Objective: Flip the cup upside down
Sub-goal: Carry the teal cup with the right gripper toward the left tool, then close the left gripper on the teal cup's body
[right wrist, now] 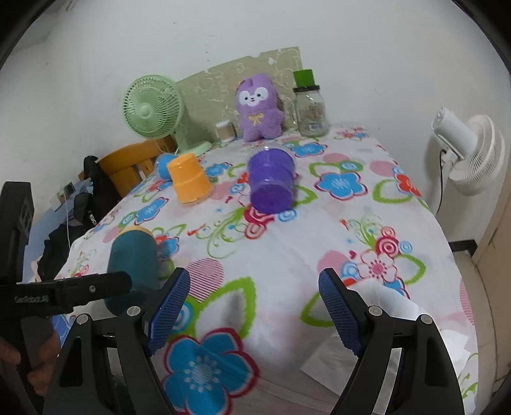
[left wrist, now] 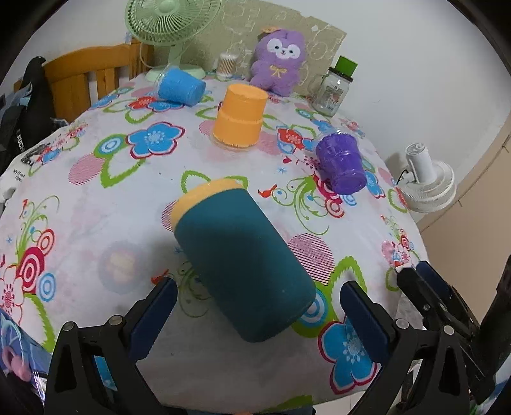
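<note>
A teal cup with a yellow rim [left wrist: 238, 265] lies on its side on the flowered tablecloth, its base toward my left gripper [left wrist: 258, 314]. The left gripper is open, its blue pads on either side of the cup's base without touching it. The cup also shows at the left of the right wrist view [right wrist: 134, 258], partly hidden behind the left gripper's arm. My right gripper [right wrist: 254, 308] is open and empty above the near part of the table. A purple cup [left wrist: 341, 164] [right wrist: 271, 180] and a blue cup [left wrist: 180, 86] lie on their sides. An orange cup [left wrist: 239, 116] [right wrist: 188, 182] stands upside down.
A green fan [left wrist: 169, 28], a purple plush toy [left wrist: 279, 60], a glass jar with a green lid [left wrist: 333, 87] and a small jar of cotton swabs [left wrist: 227, 64] stand along the back. A white fan [right wrist: 469, 153] stands off the table's right. A wooden chair [left wrist: 86, 76] is at the left.
</note>
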Action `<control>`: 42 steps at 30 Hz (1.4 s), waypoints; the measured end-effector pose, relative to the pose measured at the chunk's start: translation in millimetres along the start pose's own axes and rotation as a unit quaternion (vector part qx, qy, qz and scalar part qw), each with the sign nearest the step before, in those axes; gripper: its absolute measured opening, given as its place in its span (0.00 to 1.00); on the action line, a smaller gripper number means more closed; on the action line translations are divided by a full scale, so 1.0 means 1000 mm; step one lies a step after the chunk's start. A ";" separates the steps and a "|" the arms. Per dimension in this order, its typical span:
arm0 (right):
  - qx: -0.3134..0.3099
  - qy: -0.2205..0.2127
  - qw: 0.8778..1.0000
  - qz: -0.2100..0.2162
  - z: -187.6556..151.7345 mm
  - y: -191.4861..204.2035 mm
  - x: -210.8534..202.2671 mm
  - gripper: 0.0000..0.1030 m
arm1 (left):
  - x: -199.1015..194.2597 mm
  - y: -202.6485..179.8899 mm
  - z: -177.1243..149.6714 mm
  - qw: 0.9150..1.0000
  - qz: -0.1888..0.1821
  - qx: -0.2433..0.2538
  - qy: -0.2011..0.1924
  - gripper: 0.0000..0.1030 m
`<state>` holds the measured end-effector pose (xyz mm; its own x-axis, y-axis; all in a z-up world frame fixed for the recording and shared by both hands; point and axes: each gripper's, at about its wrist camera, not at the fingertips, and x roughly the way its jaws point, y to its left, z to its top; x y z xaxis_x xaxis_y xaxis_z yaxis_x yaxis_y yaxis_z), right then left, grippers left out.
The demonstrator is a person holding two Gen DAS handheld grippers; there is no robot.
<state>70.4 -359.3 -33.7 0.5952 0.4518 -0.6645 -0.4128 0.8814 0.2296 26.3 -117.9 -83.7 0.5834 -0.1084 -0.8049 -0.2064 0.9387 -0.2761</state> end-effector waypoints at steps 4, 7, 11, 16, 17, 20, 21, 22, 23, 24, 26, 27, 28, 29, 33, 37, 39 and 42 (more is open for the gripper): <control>0.005 0.003 1.000 0.009 -0.004 -0.006 0.003 0.82 | 0.016 -0.003 0.000 1.000 0.012 -0.004 0.017 1.00; -0.007 0.009 1.000 0.015 -0.006 -0.004 0.005 0.82 | 0.025 -0.004 0.002 0.999 0.019 -0.011 0.026 1.00; -0.051 0.024 0.998 0.018 -0.008 0.006 0.004 0.82 | 0.035 0.000 0.008 0.998 0.032 -0.031 0.033 1.00; -0.088 0.043 0.995 0.031 -0.016 0.014 0.008 0.83 | 0.041 0.000 0.010 0.998 0.043 -0.031 0.030 0.97; -0.089 0.045 0.994 0.034 -0.017 0.015 0.009 0.83 | 0.042 -0.001 0.011 0.998 0.044 -0.031 0.029 0.94; -0.088 0.047 0.994 0.039 -0.019 0.015 0.011 0.83 | 0.041 -0.002 0.011 0.998 0.045 -0.024 0.023 0.88; -0.086 0.048 0.994 0.041 -0.019 0.016 0.011 0.83 | 0.042 -0.003 0.011 0.999 0.045 -0.020 0.022 0.86; -0.086 0.047 0.994 0.041 -0.019 0.016 0.012 0.83 | 0.042 -0.003 0.010 0.999 0.044 -0.016 0.022 0.84; -0.087 0.047 0.994 0.042 -0.019 0.017 0.012 0.83 | 0.041 -0.003 0.010 0.999 0.043 -0.014 0.022 0.80; -0.088 0.047 0.994 0.043 -0.019 0.017 0.012 0.83 | 0.040 -0.003 0.010 0.999 0.043 -0.013 0.022 0.79; -0.090 0.046 0.994 0.045 -0.018 0.020 0.012 0.83 | 0.037 -0.002 0.010 0.999 0.039 -0.012 0.023 0.75; -0.091 0.045 0.994 0.046 -0.018 0.021 0.012 0.83 | 0.036 -0.001 0.009 0.999 0.038 -0.012 0.022 0.74; -0.091 0.043 0.994 0.047 -0.017 0.022 0.012 0.83 | 0.033 0.000 0.010 0.999 0.037 -0.011 0.019 0.73; -0.091 0.042 0.994 0.048 -0.017 0.022 0.012 0.83 | 0.031 0.000 0.010 0.999 0.037 -0.010 0.017 0.72; -0.090 0.040 0.994 0.050 -0.016 0.025 0.011 0.83 | 0.019 0.002 0.011 0.999 0.034 -0.008 0.005 0.69; -0.092 0.039 0.994 0.052 -0.016 0.028 0.011 0.83 | 0.002 0.004 0.014 0.999 0.033 -0.001 -0.020 0.68; -0.093 0.039 0.993 0.053 -0.015 0.029 0.011 0.83 | -0.006 0.005 0.017 0.999 0.031 -0.001 -0.033 0.67; -0.095 0.039 0.993 0.056 -0.016 0.032 0.012 0.83 | -0.016 0.006 0.020 0.998 0.033 0.001 -0.048 0.66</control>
<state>53.2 -327.8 -44.9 0.4864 0.5275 -0.6965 -0.6010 0.7806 0.1716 31.9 -103.9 -62.1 0.6411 -0.0139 -0.7673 -0.2464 0.9432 -0.2230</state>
